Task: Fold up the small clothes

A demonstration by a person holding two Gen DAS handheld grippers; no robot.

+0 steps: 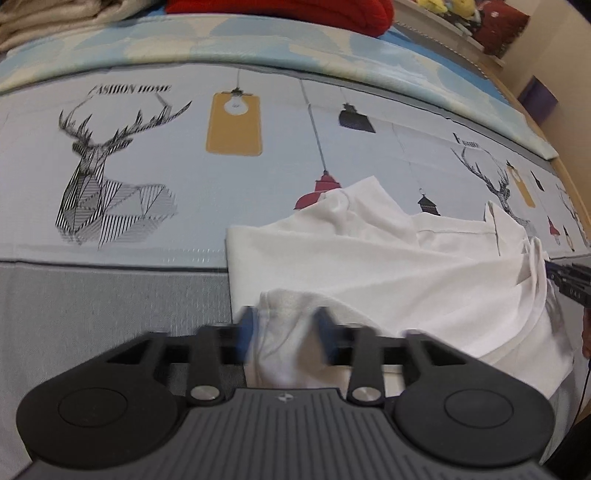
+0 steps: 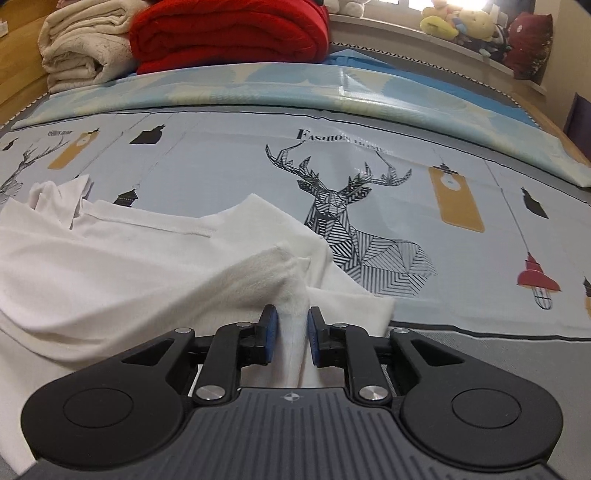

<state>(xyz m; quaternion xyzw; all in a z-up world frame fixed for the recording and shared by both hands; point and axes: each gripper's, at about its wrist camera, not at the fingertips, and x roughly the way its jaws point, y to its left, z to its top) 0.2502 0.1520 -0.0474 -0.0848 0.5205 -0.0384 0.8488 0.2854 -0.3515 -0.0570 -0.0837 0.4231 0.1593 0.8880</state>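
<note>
A small white garment (image 1: 369, 258) lies rumpled on a pale printed sheet (image 1: 184, 206), its near edge lifted into folds. In the left wrist view my left gripper (image 1: 286, 325) is blurred. Its blue pads stand apart, with a raised fold of the white cloth loose between them. At the right edge of that view the dark tip of the other gripper (image 1: 570, 282) reaches the garment's far side. In the right wrist view my right gripper (image 2: 291, 325) has a narrow ridge of the garment (image 2: 110, 266) standing between its blue pads, which are slightly parted and not squeezing it.
The sheet (image 2: 443, 155) carries deer and lamp prints and lies on a grey cover (image 1: 92, 314). A pale blue quilt (image 2: 258, 85) lies behind it. A folded red blanket (image 2: 229, 33) and a cream one (image 2: 81, 48) are stacked at the back. Plush toys (image 2: 461, 22) line a ledge.
</note>
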